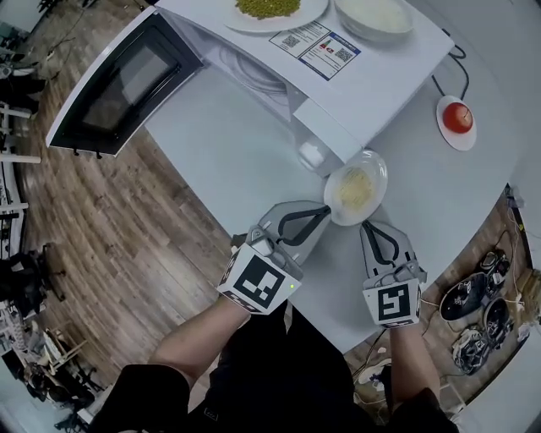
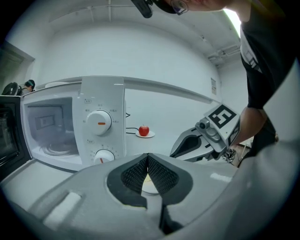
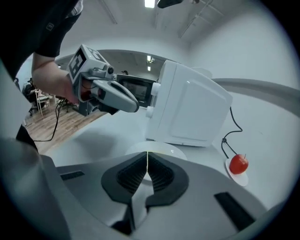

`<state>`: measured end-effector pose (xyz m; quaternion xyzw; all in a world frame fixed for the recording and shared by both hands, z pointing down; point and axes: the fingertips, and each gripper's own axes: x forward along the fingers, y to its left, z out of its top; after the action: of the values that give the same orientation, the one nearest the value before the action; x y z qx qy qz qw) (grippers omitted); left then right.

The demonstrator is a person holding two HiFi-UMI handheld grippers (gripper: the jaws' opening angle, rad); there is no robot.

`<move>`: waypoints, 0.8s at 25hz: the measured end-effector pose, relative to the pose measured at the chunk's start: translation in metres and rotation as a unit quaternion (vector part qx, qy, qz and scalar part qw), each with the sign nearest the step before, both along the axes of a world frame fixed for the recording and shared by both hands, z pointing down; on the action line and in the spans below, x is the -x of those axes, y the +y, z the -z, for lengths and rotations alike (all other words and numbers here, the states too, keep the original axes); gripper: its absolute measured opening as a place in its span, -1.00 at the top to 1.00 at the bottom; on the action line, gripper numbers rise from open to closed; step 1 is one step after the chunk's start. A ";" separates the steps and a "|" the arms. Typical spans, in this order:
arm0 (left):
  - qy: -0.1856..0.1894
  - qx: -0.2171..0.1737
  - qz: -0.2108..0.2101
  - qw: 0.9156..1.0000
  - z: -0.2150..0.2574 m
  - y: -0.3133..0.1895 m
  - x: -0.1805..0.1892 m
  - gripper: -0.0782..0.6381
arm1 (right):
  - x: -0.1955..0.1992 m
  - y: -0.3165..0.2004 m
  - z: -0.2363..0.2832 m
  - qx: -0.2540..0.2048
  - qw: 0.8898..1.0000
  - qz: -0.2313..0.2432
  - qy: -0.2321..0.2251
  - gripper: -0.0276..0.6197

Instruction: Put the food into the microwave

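Note:
A white plate of pale yellow food sits just off the right front corner of the white microwave, whose door swings wide open to the left. My left gripper is shut on the plate's left rim. My right gripper is shut on its near rim. In the left gripper view the jaws pinch a thin rim, with the plate showing below them. The right gripper likewise clamps the plate edge. Whether the plate rests on the table I cannot tell.
A red apple on a small saucer lies at the table's right, beside a black cable. On the microwave's top stand a plate of green food and a white bowl. The table's curved edge runs close on the left, over wood floor.

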<state>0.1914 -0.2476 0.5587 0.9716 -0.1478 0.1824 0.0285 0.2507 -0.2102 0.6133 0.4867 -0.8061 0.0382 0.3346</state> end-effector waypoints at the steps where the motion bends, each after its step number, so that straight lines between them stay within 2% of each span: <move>1: -0.006 -0.004 -0.001 1.000 -0.005 -0.001 -0.001 0.76 | -0.004 0.001 -0.005 0.000 1.000 0.001 0.012 0.86; 6: -0.027 -0.020 -0.003 0.999 -0.024 -0.008 -0.009 0.76 | -0.016 0.005 -0.028 0.008 0.999 0.015 0.045 0.86; 12: -0.035 -0.014 -0.010 0.999 -0.035 -0.007 -0.019 0.76 | -0.018 0.013 -0.045 0.004 0.997 0.033 0.074 0.86; 16: -0.034 -0.007 -0.015 0.999 -0.036 -0.003 -0.023 0.76 | -0.018 0.016 -0.056 -0.003 0.990 0.055 0.131 0.84; 18: -0.034 -0.007 -0.016 0.999 -0.036 0.000 -0.023 0.76 | -0.019 0.016 -0.061 -0.009 0.984 0.071 0.166 0.65; 20: -0.036 -0.008 -0.015 0.999 -0.036 0.001 -0.023 0.76 | -0.019 0.015 -0.062 -0.020 0.977 0.086 0.192 0.62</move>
<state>0.2139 -0.2465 0.5944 0.9668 -0.1352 0.2162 0.0126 0.2701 -0.1953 0.6755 0.4206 -0.7660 -0.1006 0.4757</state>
